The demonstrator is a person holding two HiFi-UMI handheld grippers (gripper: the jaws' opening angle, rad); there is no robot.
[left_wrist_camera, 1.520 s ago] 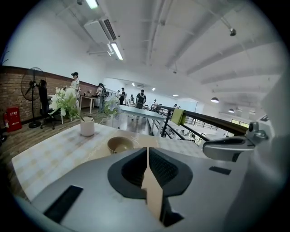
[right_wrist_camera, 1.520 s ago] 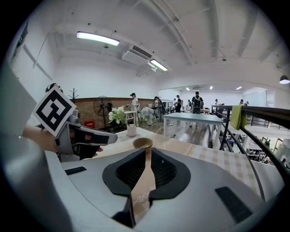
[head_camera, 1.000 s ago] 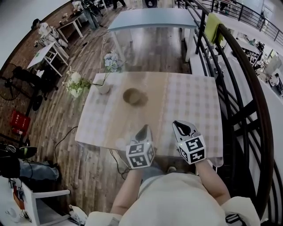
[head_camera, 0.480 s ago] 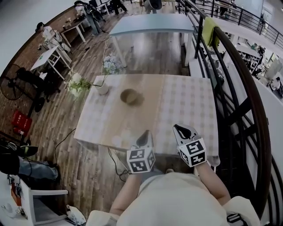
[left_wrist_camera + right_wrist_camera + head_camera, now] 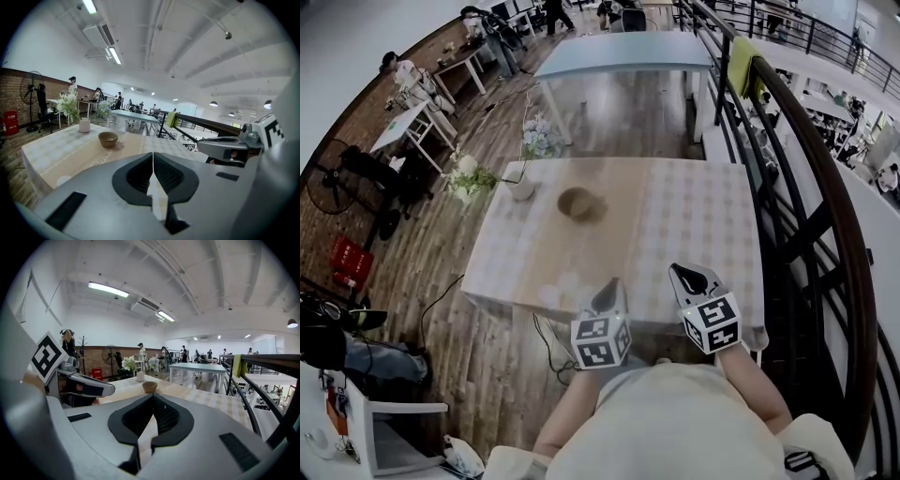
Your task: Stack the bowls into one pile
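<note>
Head view shows the bowl (image 5: pixel 579 203) in the upper middle of the frame, on the tan strip that runs down the checked surface (image 5: pixel 703 225). It stands just right of a white vase of flowers (image 5: pixel 521 190) and well apart from both grippers. It reads as one brown pile; how many bowls are nested in it cannot be told, and no other loose bowl shows anywhere on the surface. Left gripper (image 5: pixel 607 286) and right gripper (image 5: pixel 680 272) hang side by side at the lower middle, over the near edge of the surface. In each gripper view the jaws are pressed together with nothing between them, and the bowl sits small and far ahead. Stacking looks either finished or not in hand at this moment. If more work is due, a gripper would have to spread its jaws and reach far forward to the bowl's rim.
</note>
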